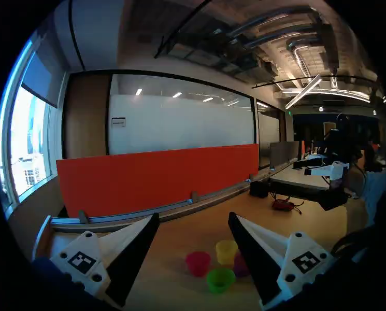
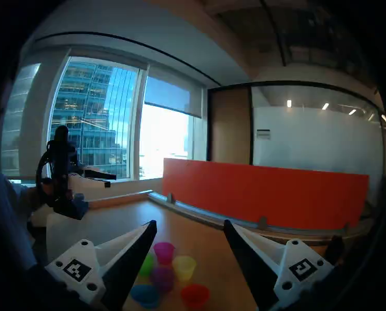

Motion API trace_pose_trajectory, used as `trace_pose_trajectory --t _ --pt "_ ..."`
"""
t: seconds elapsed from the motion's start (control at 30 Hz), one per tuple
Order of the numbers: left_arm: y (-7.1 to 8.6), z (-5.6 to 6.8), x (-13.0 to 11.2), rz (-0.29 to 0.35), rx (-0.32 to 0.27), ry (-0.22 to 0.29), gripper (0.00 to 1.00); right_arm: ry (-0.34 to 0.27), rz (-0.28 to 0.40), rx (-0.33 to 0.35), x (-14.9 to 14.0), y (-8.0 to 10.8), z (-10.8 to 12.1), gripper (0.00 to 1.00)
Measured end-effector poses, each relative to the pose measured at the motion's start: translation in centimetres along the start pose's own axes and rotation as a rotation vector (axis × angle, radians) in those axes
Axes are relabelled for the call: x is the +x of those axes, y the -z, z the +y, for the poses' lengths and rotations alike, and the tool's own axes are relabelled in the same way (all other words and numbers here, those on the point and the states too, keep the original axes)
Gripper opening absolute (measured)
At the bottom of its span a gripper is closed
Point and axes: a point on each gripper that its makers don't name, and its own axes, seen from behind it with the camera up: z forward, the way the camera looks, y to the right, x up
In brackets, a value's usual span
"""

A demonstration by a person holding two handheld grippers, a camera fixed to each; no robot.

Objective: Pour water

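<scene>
Several small coloured cups stand together on the wooden table. In the left gripper view a pink cup (image 1: 198,263), a yellow cup (image 1: 226,251) and a green cup (image 1: 220,280) sit low between the fingers of my left gripper (image 1: 193,215), which is open and holds nothing. A purple cup (image 1: 239,265) is half hidden behind its right finger. My right gripper (image 2: 188,222) is open too, above a magenta cup (image 2: 164,252), a yellow cup (image 2: 184,267), a blue cup (image 2: 145,295) and a red cup (image 2: 195,296). A pale container with a blue cap (image 2: 79,199) stands at the left.
An orange divider panel (image 1: 156,179) runs along the table's (image 2: 213,259) far edge. The other gripper, held by a hand, shows far right in the left gripper view (image 1: 325,171) and at the left, above the pale container, in the right gripper view (image 2: 63,166). Windows (image 2: 97,119) lie behind.
</scene>
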Motion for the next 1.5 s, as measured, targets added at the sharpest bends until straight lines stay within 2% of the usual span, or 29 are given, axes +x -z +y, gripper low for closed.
trace_pose_trajectory --t 0.3,0.73,1.17,1.5 --pt "-0.9 0.9 -2.8 -0.041 -0.057 -0.003 0.99 0.004 -0.037 0.080 -2.0 -0.8 -1.5 1.00" --pt "-1.8 1.9 -8.4 -0.129 -0.121 -0.009 0.99 0.029 -0.169 0.212 -7.9 -1.1 -4.4 1.00" --pt "-2.4 3.5 -13.4 -0.210 -0.183 -0.018 0.99 0.054 -0.268 0.272 -13.0 -0.6 -5.5 1.00" --pt "-2.7 4.6 -18.3 -0.301 -0.218 -0.030 0.99 0.077 -0.348 0.300 -17.2 -0.6 -5.8 1.00"
